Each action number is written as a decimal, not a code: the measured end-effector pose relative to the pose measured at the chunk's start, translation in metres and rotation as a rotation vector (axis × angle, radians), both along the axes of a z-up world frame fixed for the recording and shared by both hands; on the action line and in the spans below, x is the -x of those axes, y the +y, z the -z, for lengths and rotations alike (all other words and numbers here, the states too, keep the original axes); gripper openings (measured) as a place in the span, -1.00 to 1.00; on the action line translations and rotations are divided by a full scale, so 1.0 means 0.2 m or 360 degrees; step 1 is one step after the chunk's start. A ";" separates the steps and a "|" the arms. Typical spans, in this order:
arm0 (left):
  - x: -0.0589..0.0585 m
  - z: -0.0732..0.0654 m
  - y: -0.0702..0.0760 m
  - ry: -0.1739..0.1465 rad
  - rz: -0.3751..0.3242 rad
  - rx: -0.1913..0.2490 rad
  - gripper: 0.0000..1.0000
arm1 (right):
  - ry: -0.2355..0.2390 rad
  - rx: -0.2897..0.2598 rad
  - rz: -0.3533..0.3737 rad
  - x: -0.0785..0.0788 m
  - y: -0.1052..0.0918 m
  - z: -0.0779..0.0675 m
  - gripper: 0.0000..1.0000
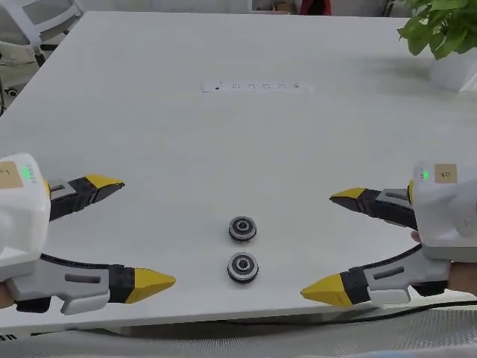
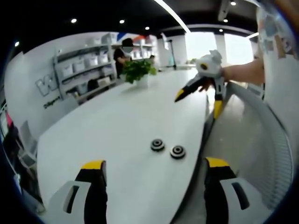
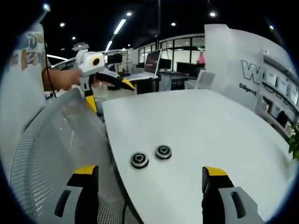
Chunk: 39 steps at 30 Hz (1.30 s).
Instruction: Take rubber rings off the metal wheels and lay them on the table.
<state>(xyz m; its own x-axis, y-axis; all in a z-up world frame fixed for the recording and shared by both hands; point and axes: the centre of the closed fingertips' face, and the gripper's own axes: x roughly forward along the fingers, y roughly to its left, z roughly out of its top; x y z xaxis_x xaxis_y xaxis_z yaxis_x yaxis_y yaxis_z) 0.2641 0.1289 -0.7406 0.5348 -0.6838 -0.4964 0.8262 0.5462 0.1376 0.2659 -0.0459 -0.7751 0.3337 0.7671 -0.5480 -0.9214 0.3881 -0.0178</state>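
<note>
Two hand-held grippers fill the head view's bottom corners: the left hand-held gripper and the right hand-held gripper, both with jaws spread wide and empty above the white surface. Between them, near the front edge, sits the near wheel, with the far wheel just behind it and not touching; each wears its black ring. From the left gripper view, its jaws stand wide apart, both wheels lie ahead by the surface's edge, and the right hand-held gripper hovers beyond. From the right gripper view, its jaws also gape, the wheels lie ahead, and the left hand-held gripper hangs beyond.
</note>
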 end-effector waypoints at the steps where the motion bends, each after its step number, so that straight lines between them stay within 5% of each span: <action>1: 0.00 0.00 0.00 -0.0003 0.0005 -0.0003 0.72 | -0.0003 0.0007 -0.0008 0.00 0.00 0.00 0.84; 25: -0.08 0.09 -0.12 0.0025 0.0165 -0.0066 0.57 | 0.0005 0.0068 -0.0201 -0.08 0.09 0.10 0.55; 39: -0.11 0.18 -0.16 0.0089 0.0229 -0.0099 0.49 | 0.0022 0.0157 -0.0318 -0.09 0.14 0.19 0.36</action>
